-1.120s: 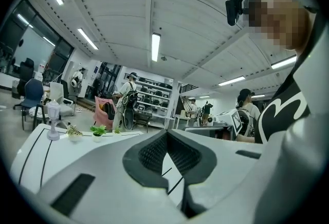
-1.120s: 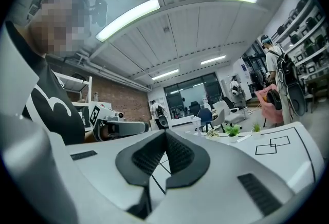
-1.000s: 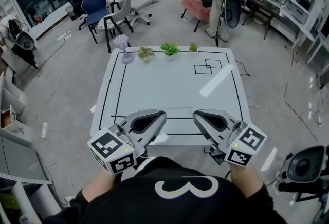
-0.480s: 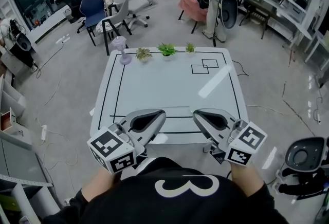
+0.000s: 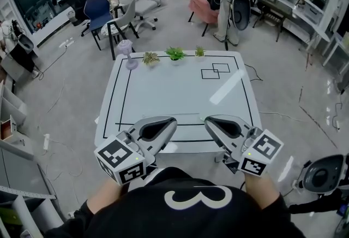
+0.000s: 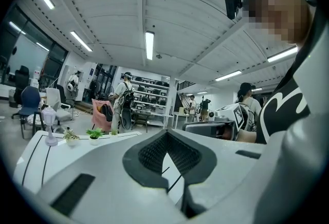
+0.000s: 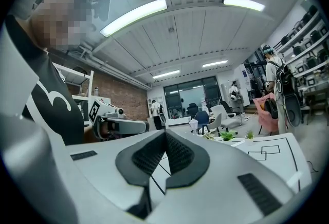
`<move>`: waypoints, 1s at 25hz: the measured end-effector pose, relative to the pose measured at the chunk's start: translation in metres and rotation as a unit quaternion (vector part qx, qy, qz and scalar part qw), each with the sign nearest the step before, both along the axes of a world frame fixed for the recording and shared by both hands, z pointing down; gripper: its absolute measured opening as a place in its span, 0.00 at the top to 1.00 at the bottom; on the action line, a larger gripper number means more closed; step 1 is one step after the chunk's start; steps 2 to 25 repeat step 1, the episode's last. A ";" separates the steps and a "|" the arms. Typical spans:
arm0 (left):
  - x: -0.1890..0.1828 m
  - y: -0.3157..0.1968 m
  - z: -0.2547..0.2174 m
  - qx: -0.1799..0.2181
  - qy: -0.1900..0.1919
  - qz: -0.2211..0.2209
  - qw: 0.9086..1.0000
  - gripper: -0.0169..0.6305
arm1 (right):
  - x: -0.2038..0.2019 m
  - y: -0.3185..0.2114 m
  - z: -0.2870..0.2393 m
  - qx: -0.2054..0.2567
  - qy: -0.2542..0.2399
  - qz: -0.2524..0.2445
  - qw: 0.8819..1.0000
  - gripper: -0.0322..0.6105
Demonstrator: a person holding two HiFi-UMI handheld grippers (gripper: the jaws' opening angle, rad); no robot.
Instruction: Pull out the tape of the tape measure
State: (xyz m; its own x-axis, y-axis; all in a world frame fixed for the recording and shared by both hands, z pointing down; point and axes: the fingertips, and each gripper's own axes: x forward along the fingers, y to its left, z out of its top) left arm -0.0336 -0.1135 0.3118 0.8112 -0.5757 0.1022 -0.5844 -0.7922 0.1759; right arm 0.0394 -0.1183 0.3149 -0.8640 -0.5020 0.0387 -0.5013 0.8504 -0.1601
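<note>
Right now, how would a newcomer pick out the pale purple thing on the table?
Find the white rectangular table marked with black lines, then look along its far edge, where four small items stand in a row. The pale purple stand with a round head is at the row's left end; the other three are small green potted plants.

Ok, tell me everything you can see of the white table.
The table is square with a smooth white top, framed by black lines, one more crossing near the front. Two overlapping outlined rectangles sit far right. Along the far edge stand three small potted plants and a lilac stand-like object. A bright streak of light crosses its right part. The left tongs and right tongs, both shut, hang over its near edge.
</note>
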 end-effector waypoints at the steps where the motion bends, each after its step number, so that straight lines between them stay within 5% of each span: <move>1: 0.001 0.000 0.000 0.000 0.000 -0.001 1.000 0.96 | 0.000 0.000 -0.001 0.001 0.001 0.000 1.000 0.95; 25: 0.001 0.000 0.000 0.000 0.000 -0.001 1.000 0.96 | 0.000 0.000 -0.001 0.001 0.001 0.000 1.000 0.95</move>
